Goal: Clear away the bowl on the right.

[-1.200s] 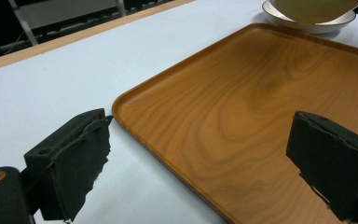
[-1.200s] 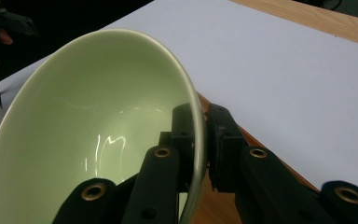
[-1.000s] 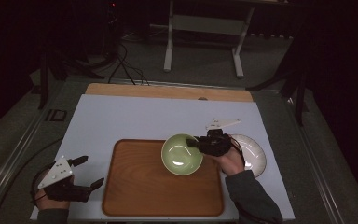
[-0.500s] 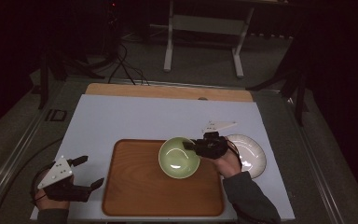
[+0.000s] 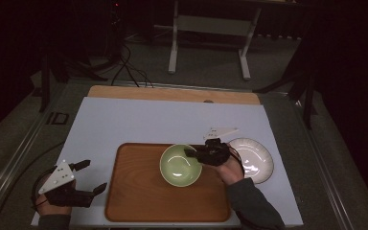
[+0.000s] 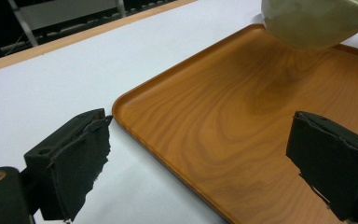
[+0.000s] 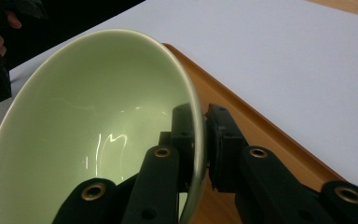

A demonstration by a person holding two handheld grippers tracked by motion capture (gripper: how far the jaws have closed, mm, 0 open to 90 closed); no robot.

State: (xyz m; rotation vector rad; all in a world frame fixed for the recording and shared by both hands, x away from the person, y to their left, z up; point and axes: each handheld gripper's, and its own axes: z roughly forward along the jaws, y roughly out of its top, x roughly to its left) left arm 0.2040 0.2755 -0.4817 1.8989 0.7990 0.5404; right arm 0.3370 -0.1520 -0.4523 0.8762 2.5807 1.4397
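Your right gripper [image 7: 204,140] is clamped on the rim of the green bowl [image 5: 180,165], one jaw inside the wall, one outside. The bowl hangs above the wooden tray [image 5: 139,201], toward its far right corner, and is tilted in the right gripper view. The white plate [image 5: 254,158] lies just beside your hand on the white table [image 5: 139,120]. Your left gripper [image 5: 88,178] rests at the tray's near left edge, jaws spread, gripping nothing.

Risks: a one-sided rim pinch lets the glazed wall slip or swing; a tilted descent could land the bowl's edge first and chip it; drifting right could strike the plate.
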